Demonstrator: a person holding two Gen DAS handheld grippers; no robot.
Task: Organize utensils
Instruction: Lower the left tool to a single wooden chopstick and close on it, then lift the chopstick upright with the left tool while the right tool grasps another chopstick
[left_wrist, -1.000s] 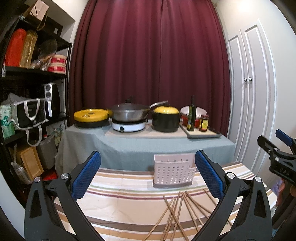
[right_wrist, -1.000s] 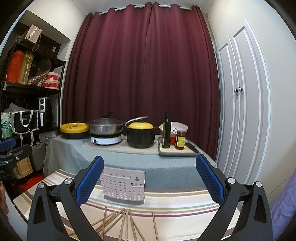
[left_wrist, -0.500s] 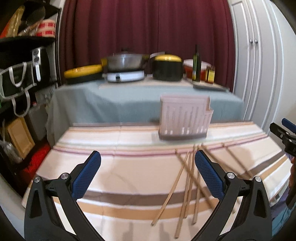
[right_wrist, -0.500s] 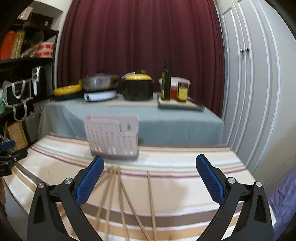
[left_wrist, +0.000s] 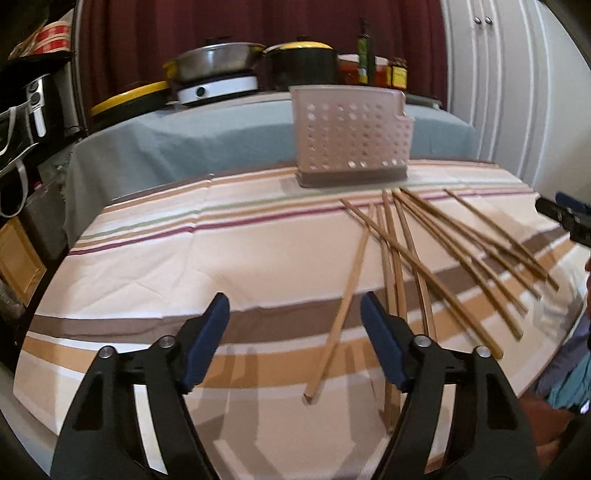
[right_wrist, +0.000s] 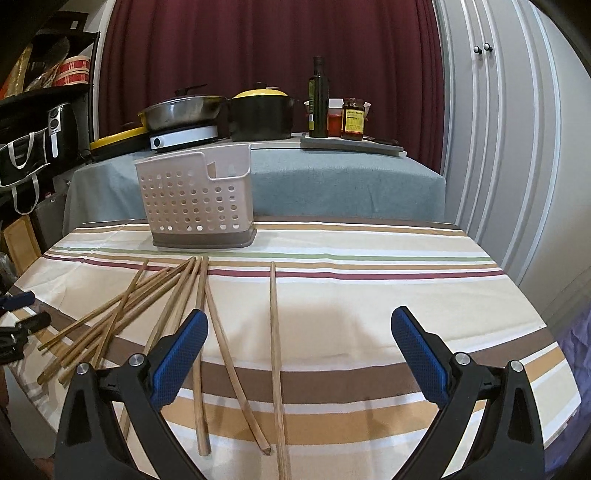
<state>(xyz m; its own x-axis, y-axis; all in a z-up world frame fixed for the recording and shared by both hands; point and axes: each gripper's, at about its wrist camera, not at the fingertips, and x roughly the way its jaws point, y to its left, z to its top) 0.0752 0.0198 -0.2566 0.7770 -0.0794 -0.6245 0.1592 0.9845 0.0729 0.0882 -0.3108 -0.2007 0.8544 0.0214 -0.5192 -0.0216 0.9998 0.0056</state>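
Striped tablecloth (right_wrist: 369, 295) carries chopsticks (right_wrist: 274, 350), ends cut off; left claw (left_wrist: 294, 317), right claw (right_wrist: 299, 332) gape empty.

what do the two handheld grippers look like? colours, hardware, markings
Both match: the left gripper and right gripper have black plastic frames with triangular cutouts, silver rivets at the joints, and jaws faced with blue pads. The right pads show a fine dimpled texture. No cables or markings visible.

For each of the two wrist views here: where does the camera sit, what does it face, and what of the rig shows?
Left wrist: behind the open left gripper, facing the perforated holder; the right gripper's tip shows at the right edge.
Right wrist: behind the open right gripper, facing the same holder; the left gripper shows at the left edge.
Shared: holder, chopsticks, striped tablecloth.
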